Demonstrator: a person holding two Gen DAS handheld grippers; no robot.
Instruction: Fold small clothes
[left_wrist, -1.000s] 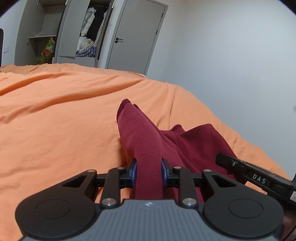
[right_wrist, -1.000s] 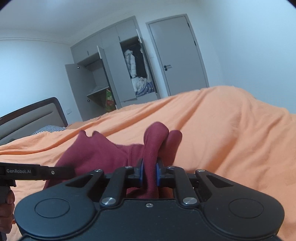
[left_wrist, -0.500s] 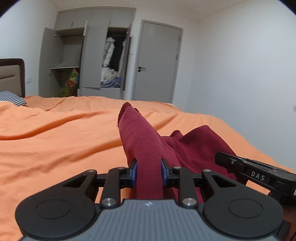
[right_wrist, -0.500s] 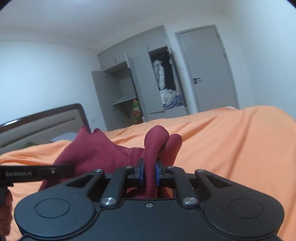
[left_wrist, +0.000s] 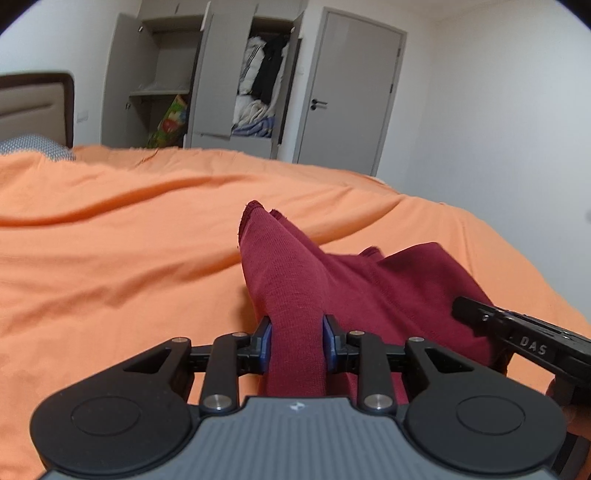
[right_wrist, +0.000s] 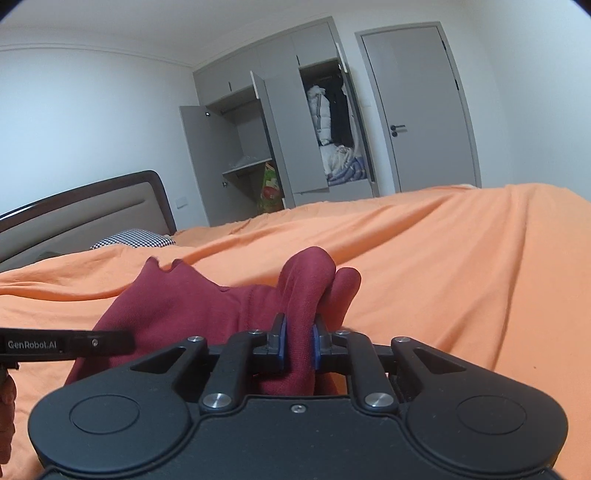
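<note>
A small dark red garment (left_wrist: 354, 280) is held up over the orange bedspread (left_wrist: 110, 266). My left gripper (left_wrist: 297, 345) is shut on one bunched edge of it, and the cloth rises in a ridge in front of the blue pads. In the right wrist view the same garment (right_wrist: 192, 310) stretches leftward, with my right gripper (right_wrist: 297, 345) shut on another bunched edge. Each view shows the other gripper's black body at its side: the right one (left_wrist: 524, 338) and the left one (right_wrist: 62, 345). The garment's lower part is hidden behind the gripper bodies.
The orange bed (right_wrist: 461, 266) fills the foreground. A headboard (right_wrist: 85, 214) and checked pillow (right_wrist: 133, 238) lie at the left. Behind the bed stand an open grey wardrobe (right_wrist: 295, 140) with clothes inside and a closed grey door (right_wrist: 417, 110). A hand (right_wrist: 7, 410) shows at the left edge.
Both grippers have tilted and lifted, so more of the room shows above the bed. They stay shut on the red garment, which keeps much the same shape between them.
</note>
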